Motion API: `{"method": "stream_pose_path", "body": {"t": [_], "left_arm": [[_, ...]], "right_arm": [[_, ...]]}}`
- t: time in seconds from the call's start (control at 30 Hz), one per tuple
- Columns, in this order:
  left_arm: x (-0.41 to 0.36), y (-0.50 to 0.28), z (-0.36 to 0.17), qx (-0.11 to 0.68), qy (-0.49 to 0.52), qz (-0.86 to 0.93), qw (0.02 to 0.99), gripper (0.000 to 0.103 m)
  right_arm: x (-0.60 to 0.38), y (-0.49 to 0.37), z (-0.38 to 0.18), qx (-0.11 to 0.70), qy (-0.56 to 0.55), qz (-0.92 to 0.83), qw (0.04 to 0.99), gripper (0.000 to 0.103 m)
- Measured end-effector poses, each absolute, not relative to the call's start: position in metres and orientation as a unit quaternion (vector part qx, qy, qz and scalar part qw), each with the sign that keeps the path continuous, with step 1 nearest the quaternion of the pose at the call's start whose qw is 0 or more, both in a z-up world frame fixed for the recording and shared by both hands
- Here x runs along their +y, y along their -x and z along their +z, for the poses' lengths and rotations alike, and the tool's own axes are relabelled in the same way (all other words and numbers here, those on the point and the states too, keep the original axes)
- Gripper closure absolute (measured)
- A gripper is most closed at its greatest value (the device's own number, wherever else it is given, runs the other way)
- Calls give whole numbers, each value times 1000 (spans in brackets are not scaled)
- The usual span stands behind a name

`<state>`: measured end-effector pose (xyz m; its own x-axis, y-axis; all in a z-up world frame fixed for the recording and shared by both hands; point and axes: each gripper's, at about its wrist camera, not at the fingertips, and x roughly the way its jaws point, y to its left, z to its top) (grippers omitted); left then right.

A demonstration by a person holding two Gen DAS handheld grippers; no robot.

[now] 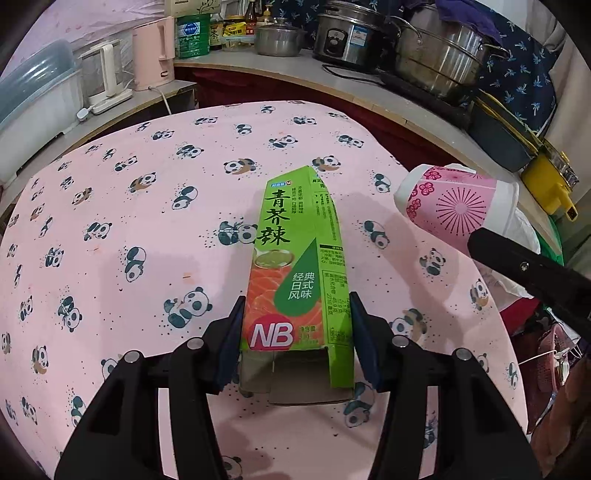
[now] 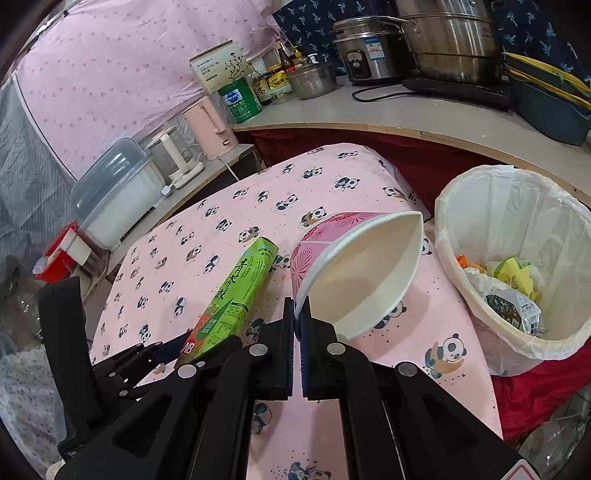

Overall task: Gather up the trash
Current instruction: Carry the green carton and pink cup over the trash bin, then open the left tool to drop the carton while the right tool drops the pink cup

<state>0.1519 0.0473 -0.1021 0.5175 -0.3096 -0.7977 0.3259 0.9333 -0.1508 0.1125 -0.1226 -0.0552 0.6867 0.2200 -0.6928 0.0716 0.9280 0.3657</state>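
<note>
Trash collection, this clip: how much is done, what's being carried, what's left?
Done: the lined bin already holds wrappers. In hand: the right gripper pinches the paper cup by its rim, lifted near the bin; the left gripper has its jaws on the green carton. Left: drop both in. No other trash shows on the panda cloth.

Panda-print cloth (image 1: 147, 229) fills frame centre. Upper left: pink kettle (image 1: 153, 55), green tin (image 1: 192, 35). Upper right: steel pots (image 1: 439, 55) on surface (image 1: 332, 85).
</note>
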Motion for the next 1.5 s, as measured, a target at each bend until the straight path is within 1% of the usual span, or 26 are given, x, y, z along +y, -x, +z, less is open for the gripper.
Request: {"method": "stream_pose_path", "body": {"t": [0.33, 0.77, 1.17, 1.5], "left_arm": [[5, -137, -75, 439, -11, -219, 871, 52], [-87, -124, -45, 415, -47, -291, 861, 52], [-169, -115, -49, 417, -86, -342, 838, 52], [-200, -125, -61, 429, -99, -354, 825, 52]], "right_arm": [[-161, -91, -43, 370, -206, 16, 906, 100], [-239, -58, -33, 337, -238, -49, 910, 100], [-307, -33, -35, 317, -263, -109, 904, 100], [-329, -33, -48, 320, -279, -126, 897, 100]]}}
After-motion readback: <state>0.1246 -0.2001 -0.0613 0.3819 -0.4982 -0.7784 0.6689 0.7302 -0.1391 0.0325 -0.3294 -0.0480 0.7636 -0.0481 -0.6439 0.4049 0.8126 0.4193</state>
